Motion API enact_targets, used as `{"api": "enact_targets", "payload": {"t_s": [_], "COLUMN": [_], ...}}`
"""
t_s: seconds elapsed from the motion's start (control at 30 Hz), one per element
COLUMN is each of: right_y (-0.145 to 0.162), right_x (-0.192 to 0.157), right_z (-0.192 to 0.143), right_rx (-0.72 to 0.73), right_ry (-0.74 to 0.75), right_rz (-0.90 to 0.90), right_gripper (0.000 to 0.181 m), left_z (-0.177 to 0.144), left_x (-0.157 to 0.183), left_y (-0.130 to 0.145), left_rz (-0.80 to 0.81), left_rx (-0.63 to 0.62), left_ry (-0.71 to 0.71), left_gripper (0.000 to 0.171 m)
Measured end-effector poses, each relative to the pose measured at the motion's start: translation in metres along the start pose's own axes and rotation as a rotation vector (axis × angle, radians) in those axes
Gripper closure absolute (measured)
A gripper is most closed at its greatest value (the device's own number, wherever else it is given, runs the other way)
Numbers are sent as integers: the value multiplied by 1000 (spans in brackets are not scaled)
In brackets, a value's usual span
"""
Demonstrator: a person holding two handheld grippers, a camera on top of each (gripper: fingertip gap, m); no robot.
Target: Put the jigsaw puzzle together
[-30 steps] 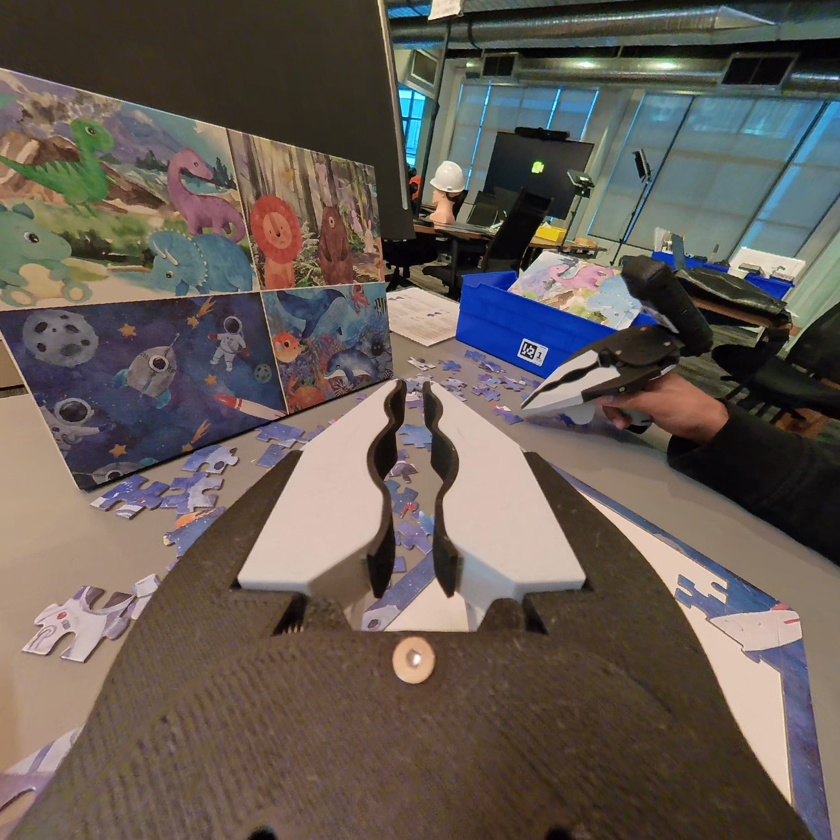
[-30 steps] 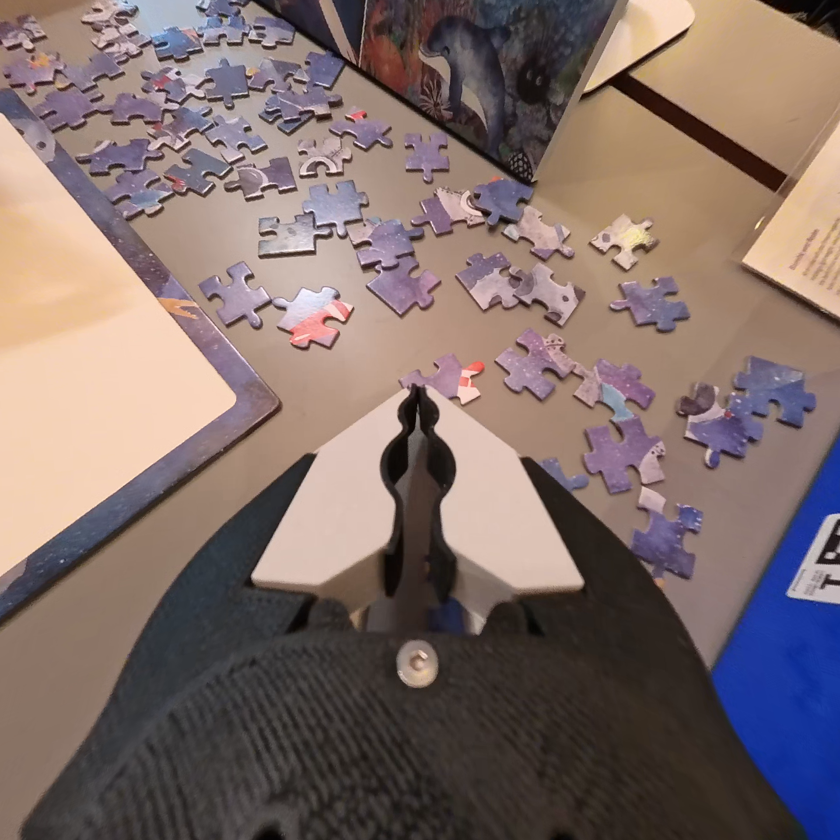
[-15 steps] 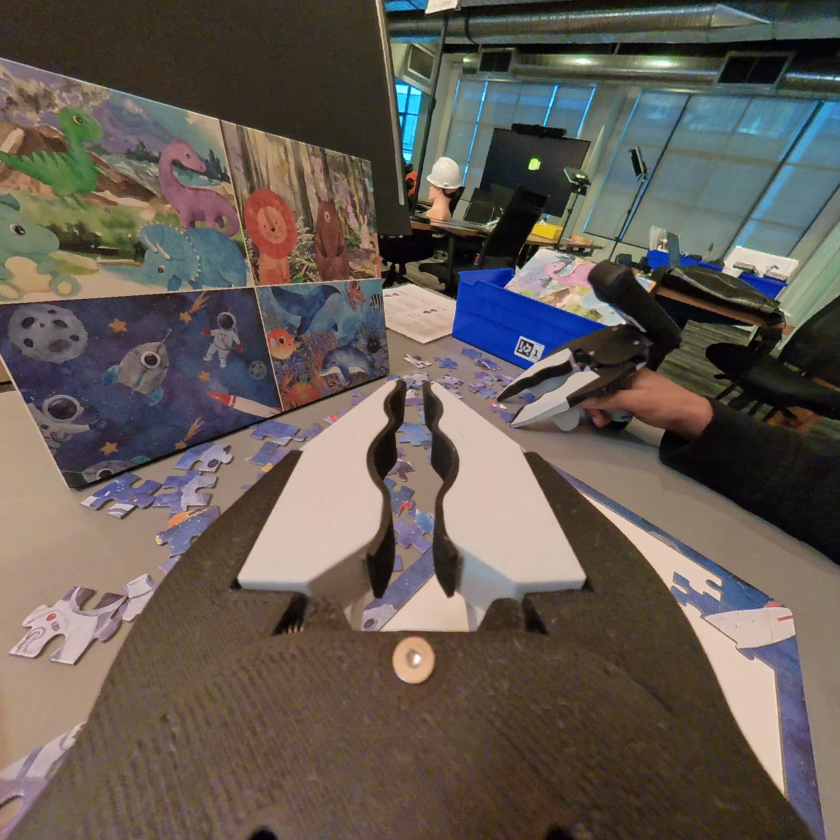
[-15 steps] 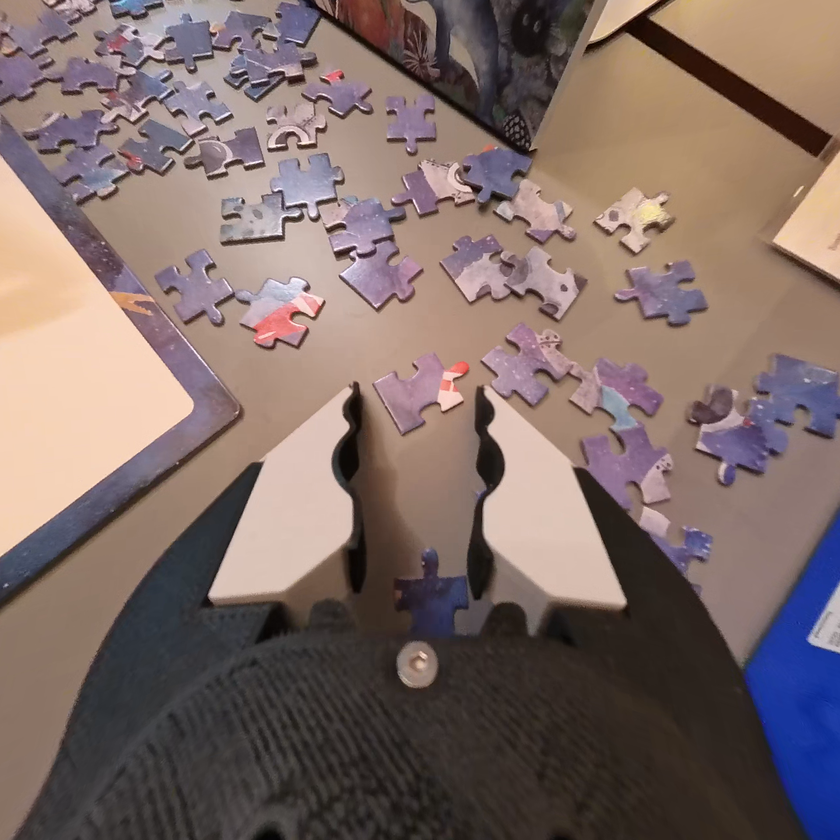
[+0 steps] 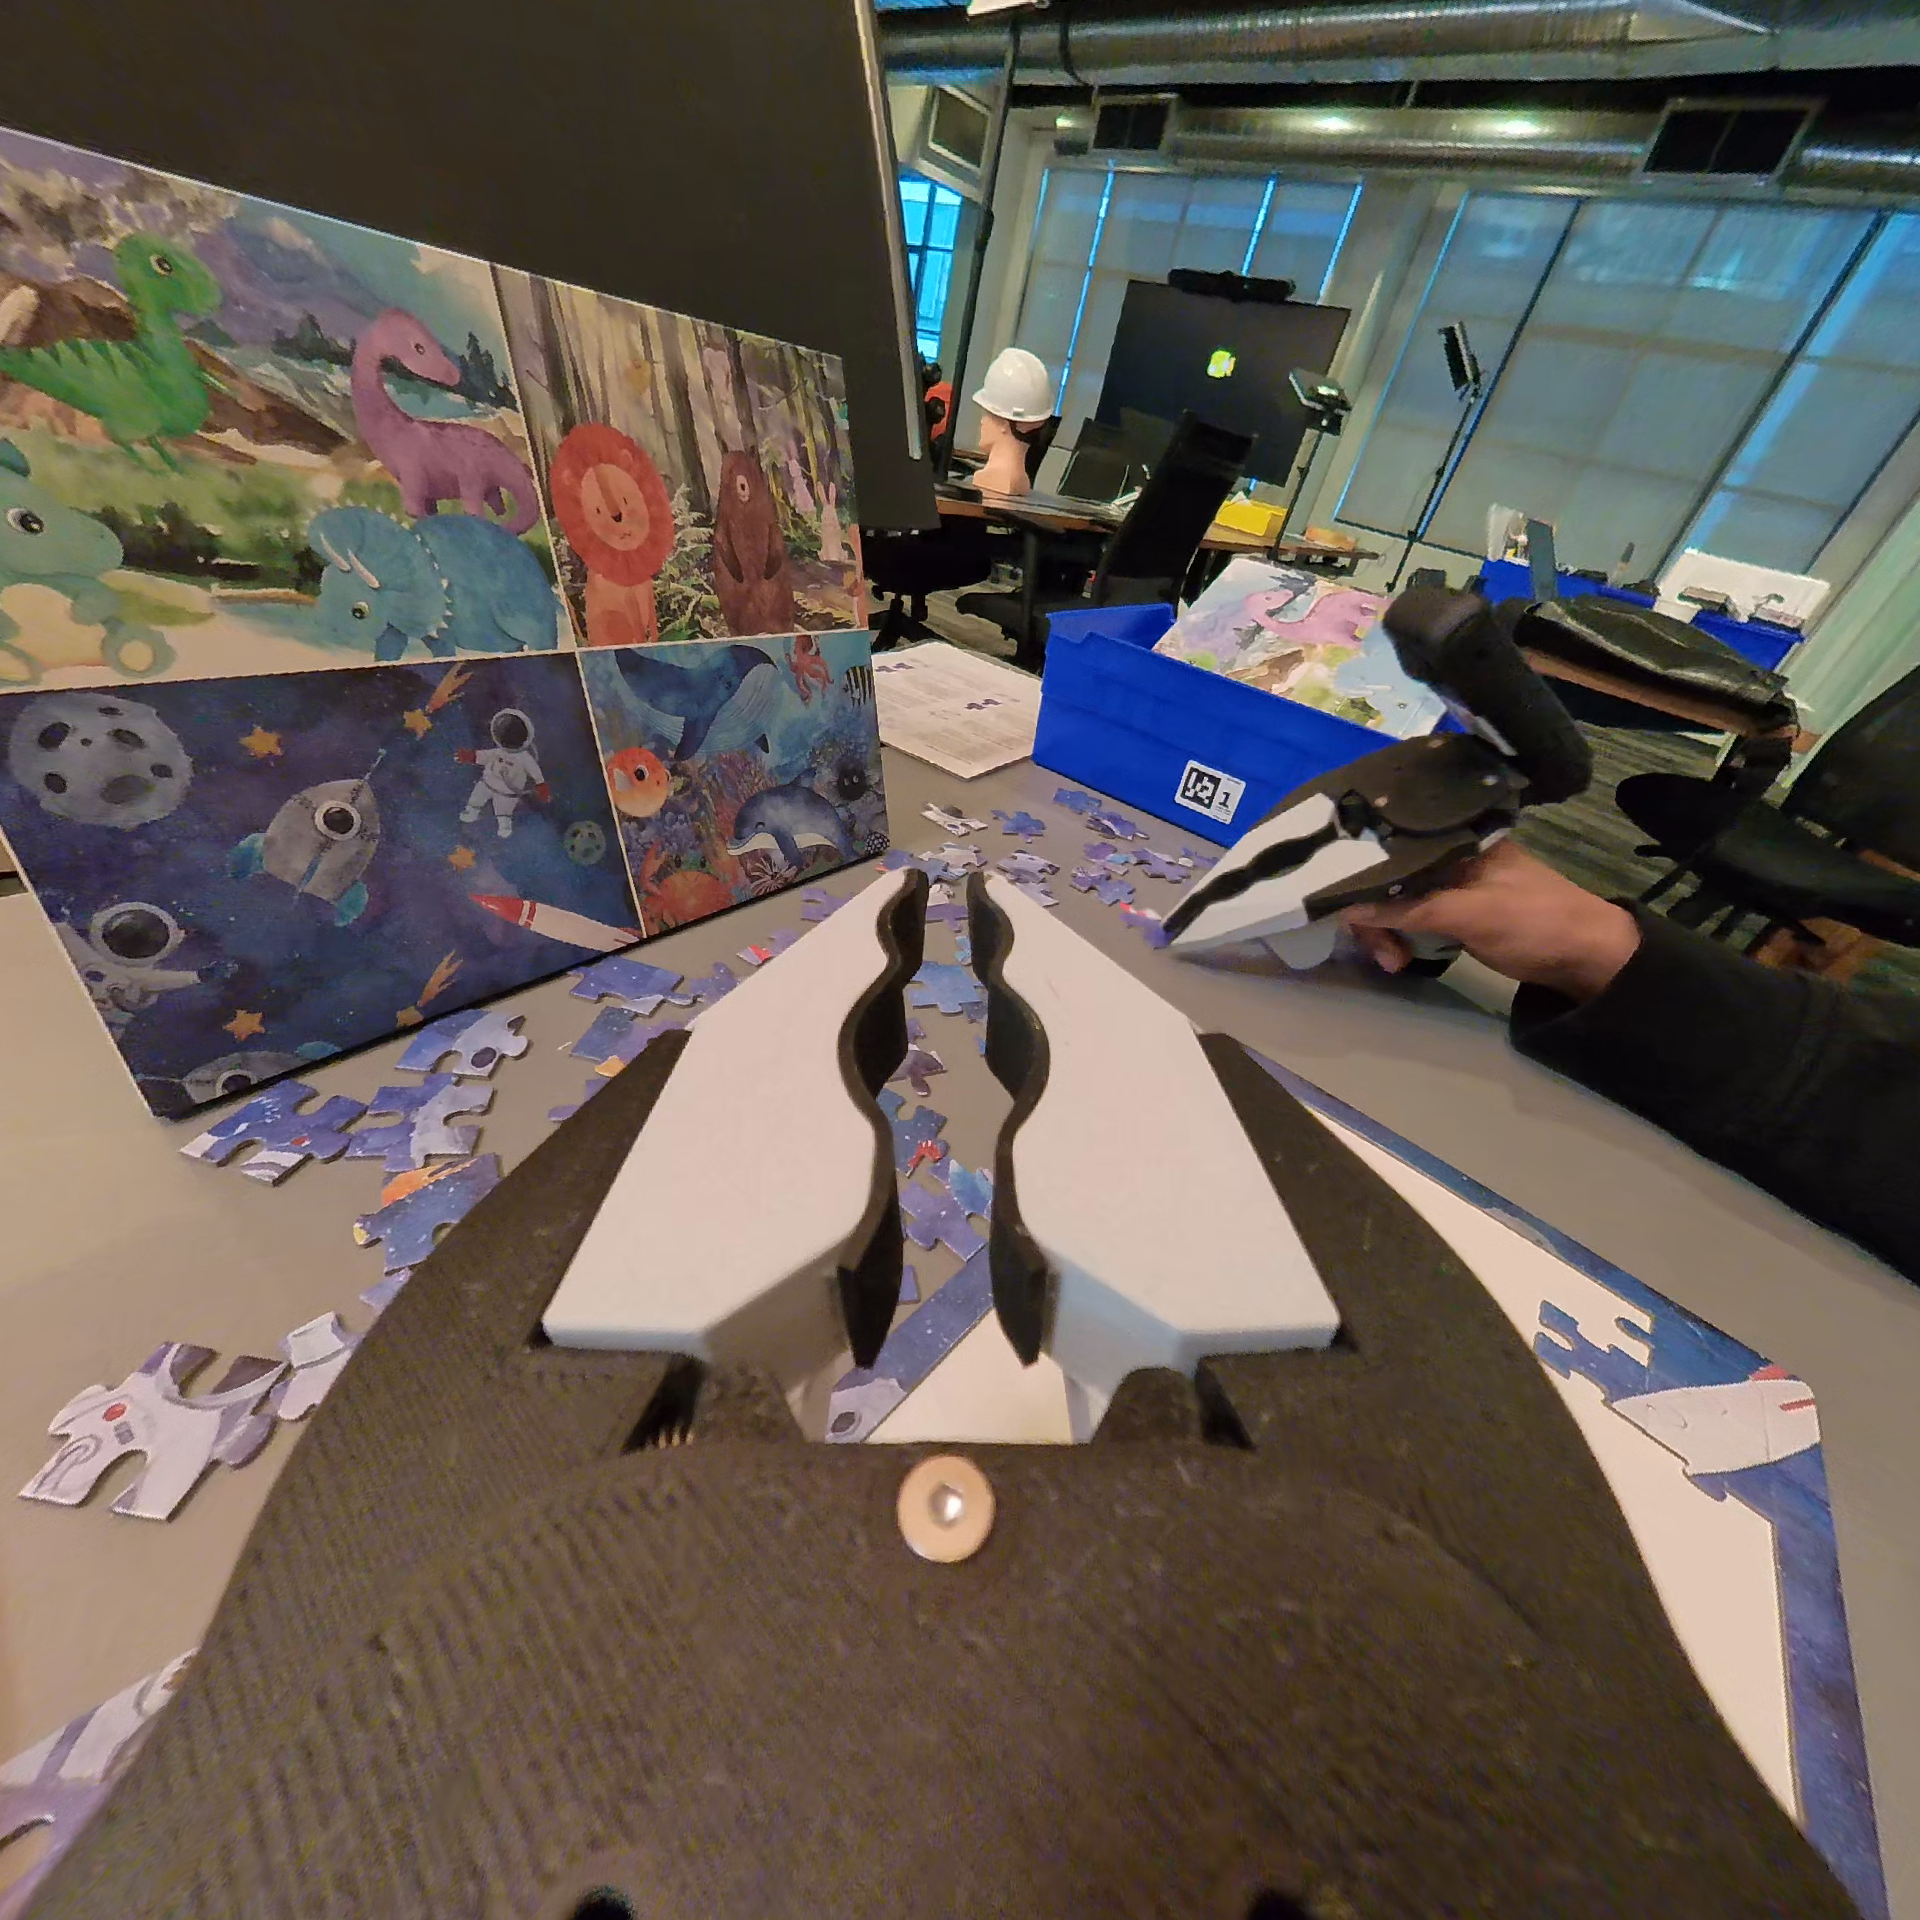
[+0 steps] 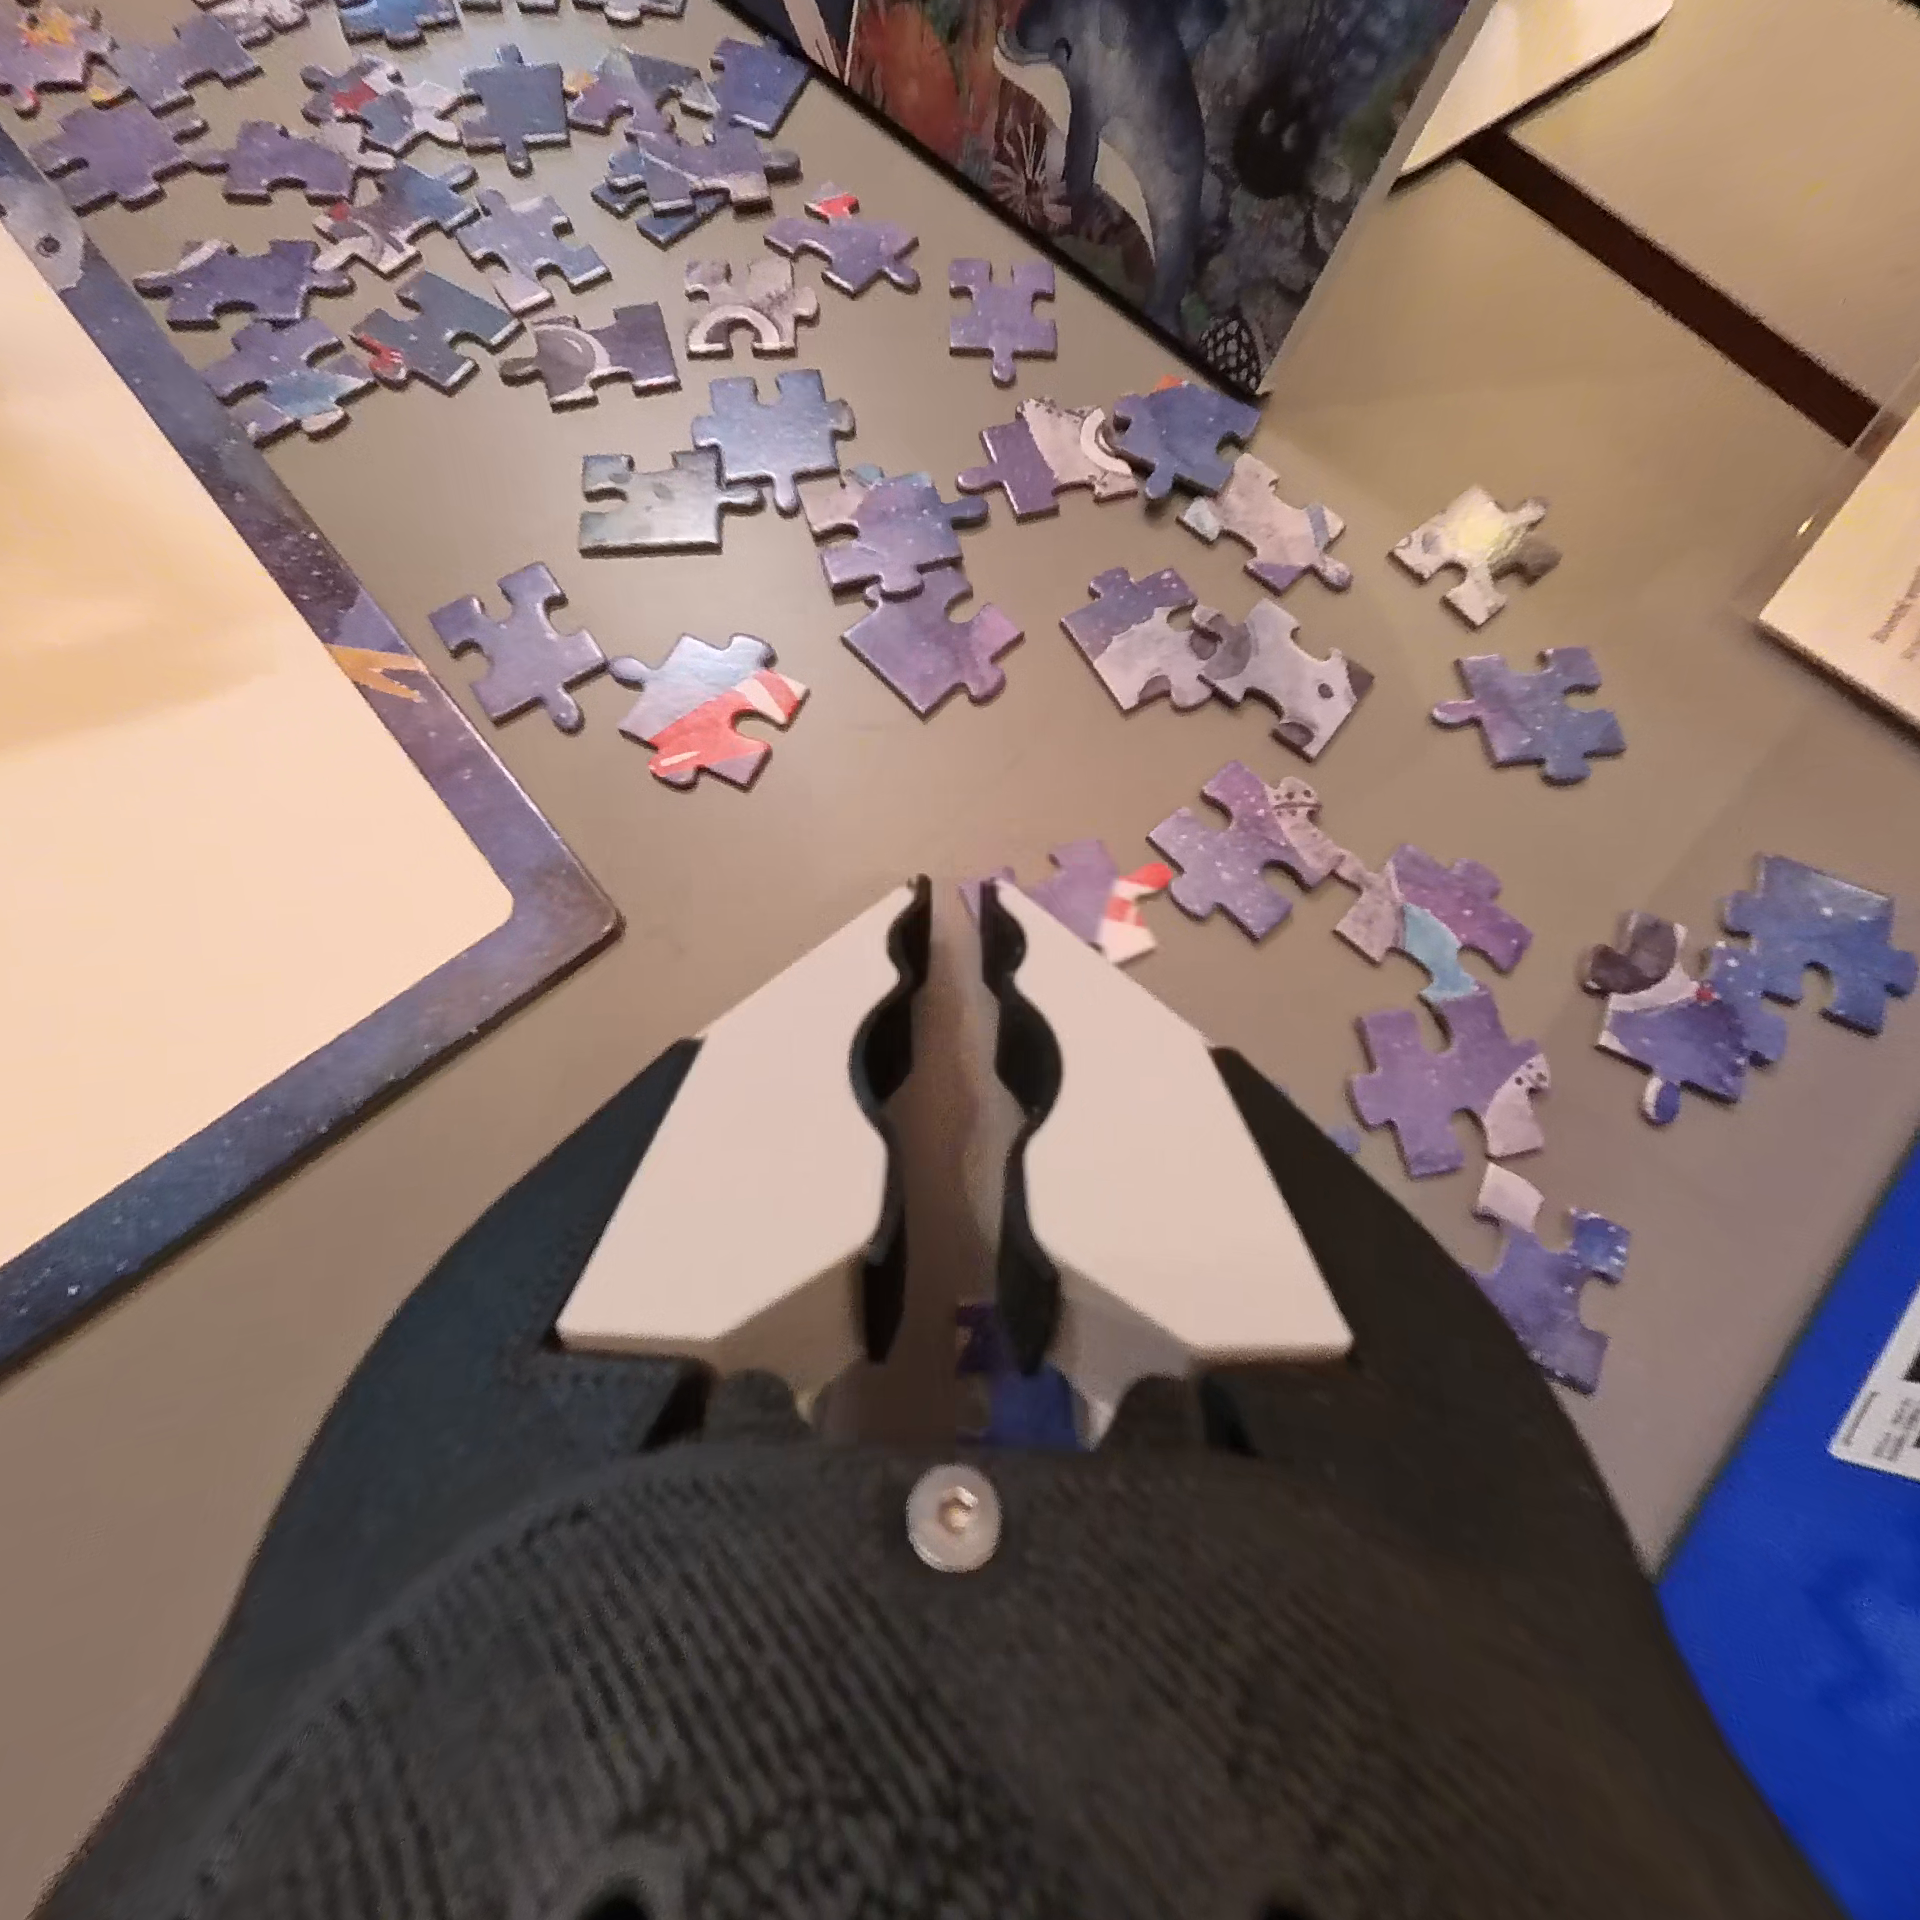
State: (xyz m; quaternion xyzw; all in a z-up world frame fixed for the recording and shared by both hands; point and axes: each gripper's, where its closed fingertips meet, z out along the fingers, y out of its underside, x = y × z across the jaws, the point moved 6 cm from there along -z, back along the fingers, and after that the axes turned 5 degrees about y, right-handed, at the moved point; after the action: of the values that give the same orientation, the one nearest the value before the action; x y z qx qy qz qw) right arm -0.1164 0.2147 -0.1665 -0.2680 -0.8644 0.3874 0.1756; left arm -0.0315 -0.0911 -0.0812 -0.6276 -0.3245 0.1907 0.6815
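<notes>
The piece with the red-and-white patch [image 6: 1107, 902] lies on the table just off the near corner of the puzzle tray [image 6: 488, 821], on the side away from the tray. It sits just beside the tips of the right gripper [image 6: 951, 894], its long axis running away to that gripper's right. The jaws stand only narrowly apart, and a sliver of the piece's edge shows at the gap; I cannot tell whether it is pinched.

The left gripper [image 5: 945, 883] hovers over the tray, jaws slightly parted and holding nothing. It is well apart from that piece, so the right one is the nearer.

Loose pieces [image 6: 727, 447] spread over the table beyond the tray. The tray itself is mostly bare, with only a few edge pieces [image 5: 1714, 1423] seated. Beyond the tray a blue bin [image 5: 1122, 717] holds another puzzle board [image 5: 1299, 634].
</notes>
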Motion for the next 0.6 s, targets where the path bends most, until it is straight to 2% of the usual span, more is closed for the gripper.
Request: {"api": "enact_targets", "payload": {"t_s": [0.1, 0.23, 0.6], "right_y": [-6, -7, 8], "right_x": [-8, -4, 12], "right_z": [-6, -5, -4], "right_rx": [48, 39, 2], "right_ry": [-9, 66, 33], "right_rz": [-25, -45, 72], "right_gripper": [163, 147, 131], "left_z": [2, 5, 8], "left_x": [1, 5, 9], "left_y": [2, 3, 6], "left_rz": [26, 58, 52], "left_rx": [-21, -44, -60], "left_ry": [-8, -8, 20], "left_gripper": [165, 164, 164]}}
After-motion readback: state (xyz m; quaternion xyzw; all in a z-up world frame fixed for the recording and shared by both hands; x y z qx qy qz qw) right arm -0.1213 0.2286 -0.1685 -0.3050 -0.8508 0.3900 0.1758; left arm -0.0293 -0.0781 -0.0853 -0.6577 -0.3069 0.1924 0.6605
